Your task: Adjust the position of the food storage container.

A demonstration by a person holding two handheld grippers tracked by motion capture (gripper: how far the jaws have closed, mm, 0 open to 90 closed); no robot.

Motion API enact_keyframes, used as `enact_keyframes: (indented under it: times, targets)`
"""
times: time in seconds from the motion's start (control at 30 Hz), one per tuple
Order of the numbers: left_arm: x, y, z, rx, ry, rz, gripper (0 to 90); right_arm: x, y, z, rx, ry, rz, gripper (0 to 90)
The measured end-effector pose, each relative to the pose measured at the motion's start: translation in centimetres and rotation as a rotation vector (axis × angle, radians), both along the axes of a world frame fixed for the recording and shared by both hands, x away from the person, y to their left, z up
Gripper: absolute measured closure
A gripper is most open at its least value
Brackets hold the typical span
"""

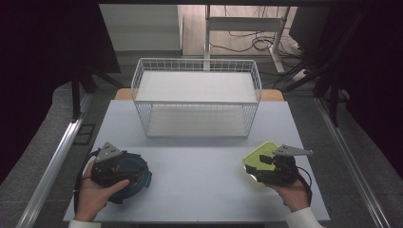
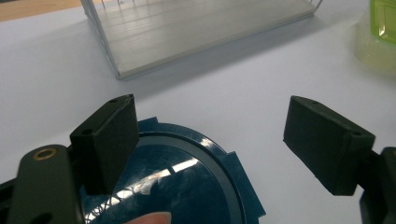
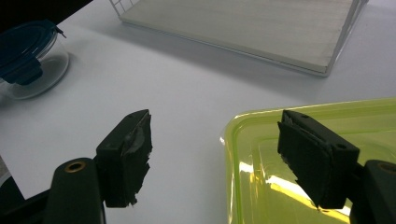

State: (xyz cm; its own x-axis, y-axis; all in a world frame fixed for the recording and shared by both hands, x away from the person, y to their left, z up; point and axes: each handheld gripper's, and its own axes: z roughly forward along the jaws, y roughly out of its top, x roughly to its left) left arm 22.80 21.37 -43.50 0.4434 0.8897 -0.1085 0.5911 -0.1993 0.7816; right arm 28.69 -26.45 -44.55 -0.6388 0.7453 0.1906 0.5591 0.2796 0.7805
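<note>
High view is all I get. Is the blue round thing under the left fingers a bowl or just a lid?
Observer: It is a clear round container with a blue lid, seen from the right gripper view.
Operator: Are the left fingers squeezing it?
Observer: No. The left gripper is open, one of its fingers above the lid, the other off to the side.
Operator: And the green one?
Observer: The right gripper is open too, straddling the edge of the yellow-green lid.

left gripper [image 1: 115, 167]: jaws wide apart | right gripper [image 1: 263, 167]: jaws wide apart
</note>
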Motion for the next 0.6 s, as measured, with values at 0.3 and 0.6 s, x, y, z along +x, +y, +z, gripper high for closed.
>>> enact_keyframes:
  times: [0.3, 0.6]
  targets:
    - [-0.1, 0.3, 0.2, -0.005, 0.011, 0.005, 17.9, -0.4, -0.1, 0.0, -0.011, 0.003, -0.004, 26.5]
    - [-0.4, 1.5, 0.5, -0.011, 0.013, -0.006, 18.3, -1.4, 1.0, 0.5, 0.002, -0.008, 0.002, 27.6]
